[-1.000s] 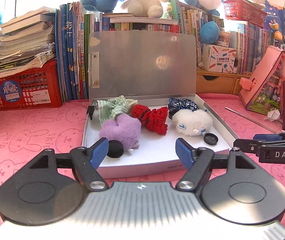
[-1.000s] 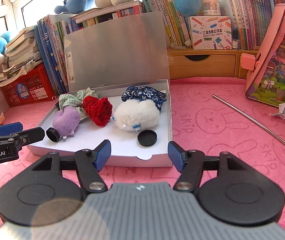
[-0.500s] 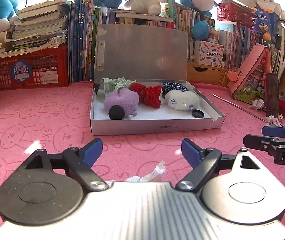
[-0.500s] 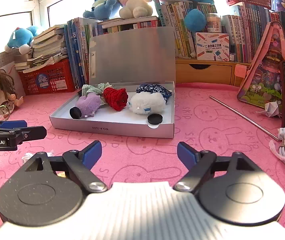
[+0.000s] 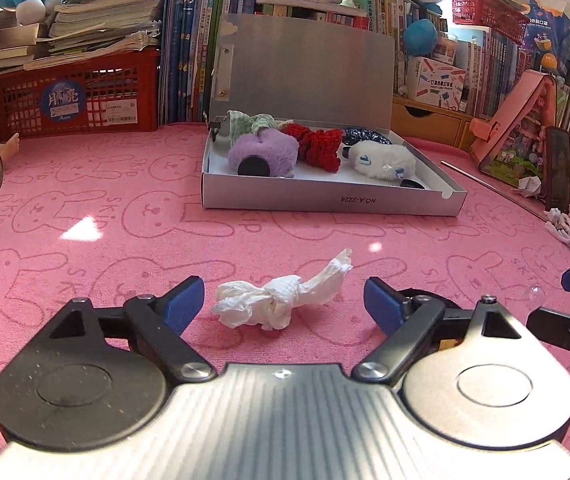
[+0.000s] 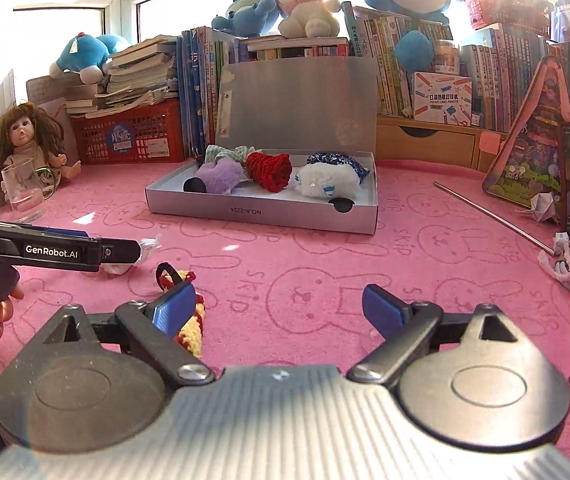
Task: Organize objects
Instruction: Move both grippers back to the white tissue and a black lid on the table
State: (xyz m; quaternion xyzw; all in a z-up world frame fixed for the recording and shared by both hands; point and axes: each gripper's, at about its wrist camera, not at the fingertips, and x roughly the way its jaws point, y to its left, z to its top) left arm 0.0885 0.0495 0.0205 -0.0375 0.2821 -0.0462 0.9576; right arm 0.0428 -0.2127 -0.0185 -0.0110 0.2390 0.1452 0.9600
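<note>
In your left wrist view you are holding the left gripper (image 5: 283,302) low over the pink mat (image 5: 85,216), its jaws having just been opening and now standing wide, gripping nothing; one crumpled white tissue (image 5: 281,300) is lying on the mat between the two blue pads without touching either. At twelve o'clock one grey box (image 5: 331,200) is sitting with its lid propped upright, and in it you are seeing four soft things: one purple plush piece (image 5: 269,152), one red knitted piece (image 5: 319,148), one white fluffy piece (image 5: 381,158) and one green checked cloth (image 5: 245,122), plus a dark patterned cloth (image 5: 363,134) behind the white one and two black round caps (image 5: 253,167). One red crate (image 5: 77,96) at ten o'clock is carrying a stack of books. In your right wrist view the right gripper (image 6: 279,306) is also spread wide after just opening, holding nothing; one yellow and red knitted piece (image 6: 193,320) is lying half hidden behind its left pad, whether touching it you cannot tell. The same box (image 6: 261,212) is sitting at twelve o'clock with the same contents, one doll (image 6: 29,140) and one clear glass (image 6: 23,192) at ten o'clock, and your left gripper (image 6: 141,250) is reaching in at nine o'clock beside the tissue (image 6: 151,245).
</note>
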